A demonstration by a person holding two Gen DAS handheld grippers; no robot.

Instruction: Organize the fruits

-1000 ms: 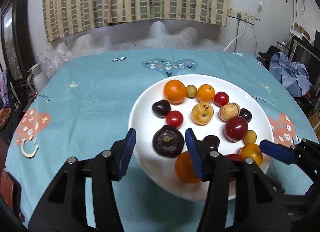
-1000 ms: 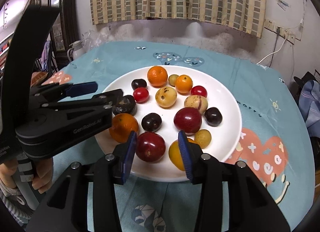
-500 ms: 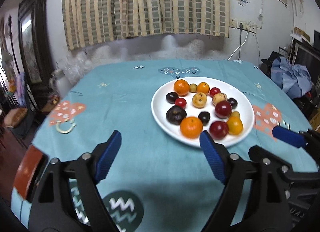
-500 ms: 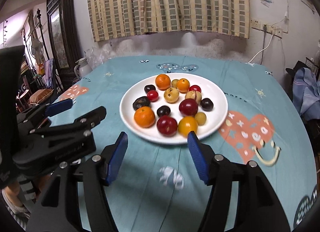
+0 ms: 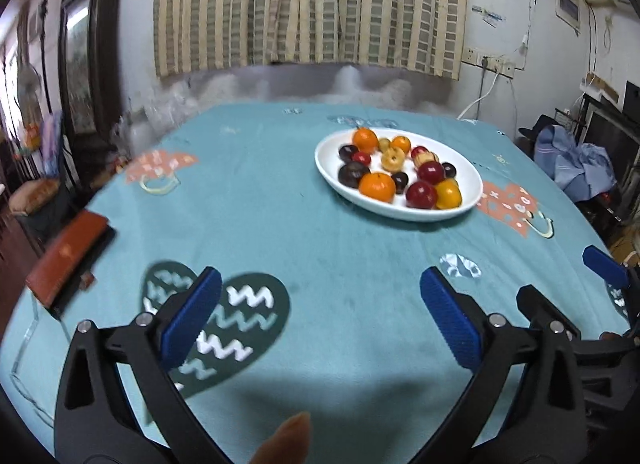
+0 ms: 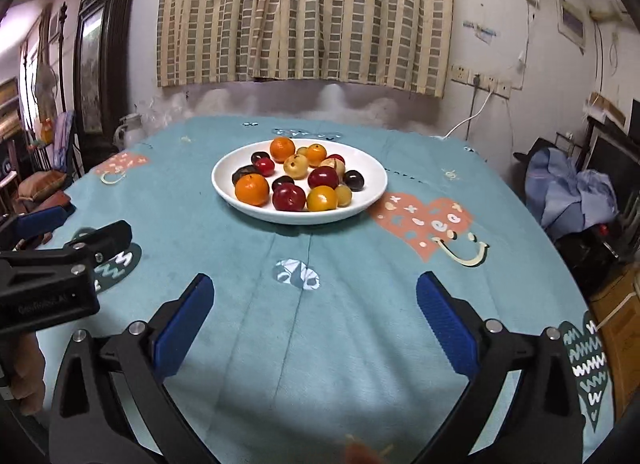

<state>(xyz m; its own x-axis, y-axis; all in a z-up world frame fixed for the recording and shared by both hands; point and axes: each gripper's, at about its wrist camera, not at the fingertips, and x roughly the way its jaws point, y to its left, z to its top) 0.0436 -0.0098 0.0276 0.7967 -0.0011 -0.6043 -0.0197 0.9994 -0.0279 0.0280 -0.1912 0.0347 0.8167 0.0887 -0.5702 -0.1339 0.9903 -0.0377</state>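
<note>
on the worktop (image 6: 320,324), at twelve o'clock from both tongs, the white plate (image 6: 376,180) holds the fruits (image 6: 298,178): small, round, smooth, bruisable, likely to roll. grip one lightly across its middle. left tongs (image 5: 320,314) and right tongs (image 6: 314,314) are opening, nothing between them.

both wrist cams tilted down over table edge | facing curtained wall | share round white fruit plate (image 5: 472,180) (image 6: 376,174), well off
</note>
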